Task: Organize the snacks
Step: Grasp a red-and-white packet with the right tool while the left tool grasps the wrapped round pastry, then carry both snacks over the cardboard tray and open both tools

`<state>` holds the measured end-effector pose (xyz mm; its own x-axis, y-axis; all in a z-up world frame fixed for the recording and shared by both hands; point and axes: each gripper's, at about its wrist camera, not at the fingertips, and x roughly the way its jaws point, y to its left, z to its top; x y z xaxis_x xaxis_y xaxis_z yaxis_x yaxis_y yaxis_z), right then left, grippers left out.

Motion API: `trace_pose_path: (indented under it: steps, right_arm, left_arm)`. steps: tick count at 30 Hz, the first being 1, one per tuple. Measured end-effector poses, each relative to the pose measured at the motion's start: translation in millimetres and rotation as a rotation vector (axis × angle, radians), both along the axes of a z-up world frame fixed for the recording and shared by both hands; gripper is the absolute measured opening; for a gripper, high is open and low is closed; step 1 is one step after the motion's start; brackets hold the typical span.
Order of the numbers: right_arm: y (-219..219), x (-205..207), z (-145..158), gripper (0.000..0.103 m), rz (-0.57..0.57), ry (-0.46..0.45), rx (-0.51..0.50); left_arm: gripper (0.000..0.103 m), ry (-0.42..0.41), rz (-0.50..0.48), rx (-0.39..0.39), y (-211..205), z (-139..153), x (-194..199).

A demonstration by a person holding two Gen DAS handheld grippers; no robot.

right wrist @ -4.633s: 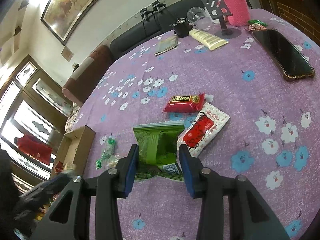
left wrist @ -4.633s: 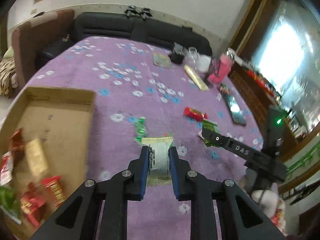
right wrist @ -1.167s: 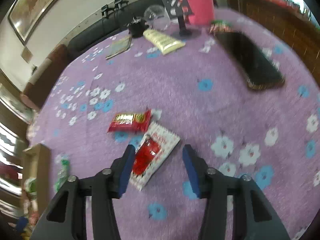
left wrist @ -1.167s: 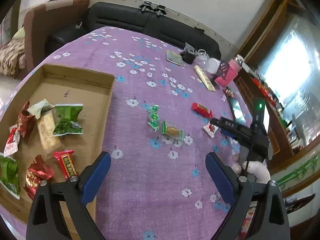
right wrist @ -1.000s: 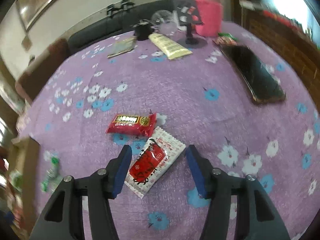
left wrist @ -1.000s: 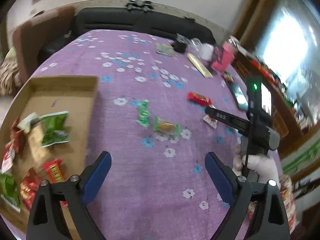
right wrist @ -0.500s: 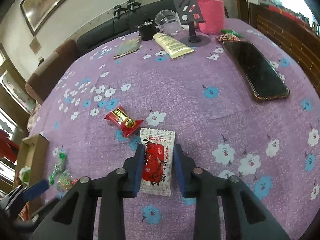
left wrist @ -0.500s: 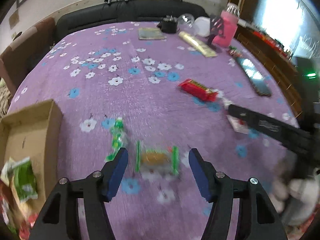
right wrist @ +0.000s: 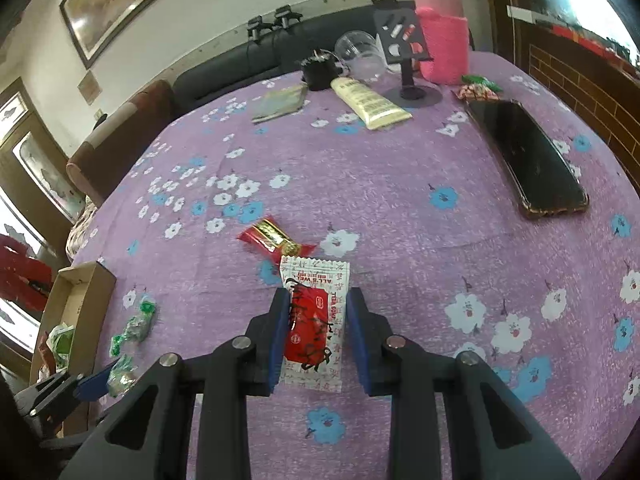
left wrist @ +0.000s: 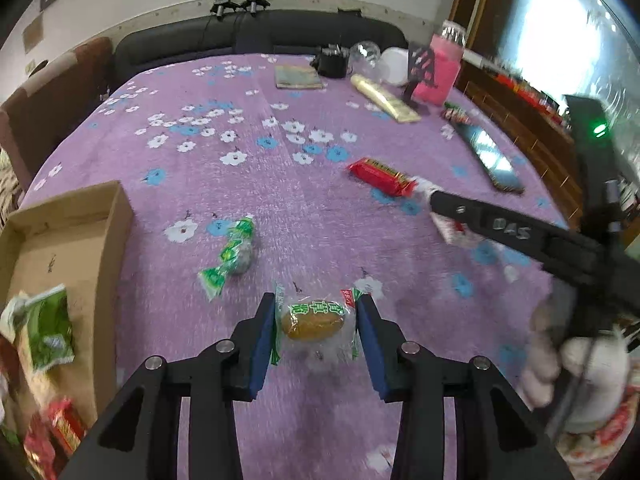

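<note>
Several snacks already lie in the cardboard box [left wrist: 60, 248] at the table's left edge. Mid-table, the left hand-held gripper [left wrist: 316, 322] has just been closing around the clear-wrapped pastry [left wrist: 314, 322], seemingly touching; the right hand-held gripper [right wrist: 316, 328] pinches the red-and-white packet [right wrist: 316, 320]; two more wait

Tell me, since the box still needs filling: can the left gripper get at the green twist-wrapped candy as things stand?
Probably not at once: the left gripper is closing around a clear-wrapped pastry. The green candy lies unobstructed just beyond.

white-red packet [right wrist: 316, 316]: "ALL'S WELL" (upside down) | right tool [left wrist: 516, 236]: "DAS"
</note>
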<state>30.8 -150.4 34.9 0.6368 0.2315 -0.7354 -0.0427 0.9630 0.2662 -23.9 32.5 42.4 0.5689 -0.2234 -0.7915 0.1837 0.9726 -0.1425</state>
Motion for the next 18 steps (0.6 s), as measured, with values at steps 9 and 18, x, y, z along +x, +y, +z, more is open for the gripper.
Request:
trace_pose_path:
  steps: [9, 18]
  right_arm:
    - [14, -11, 5, 0.028, 0.045, -0.061, 0.002]
    - [33, -29, 5, 0.028, 0.058, -0.096, -0.039]
  left_arm:
    - [0.042, -0.051, 0.097, -0.130, 47, 30, -37]
    - [0.042, -0.143, 0.259, -0.125, 131, 49, -73]
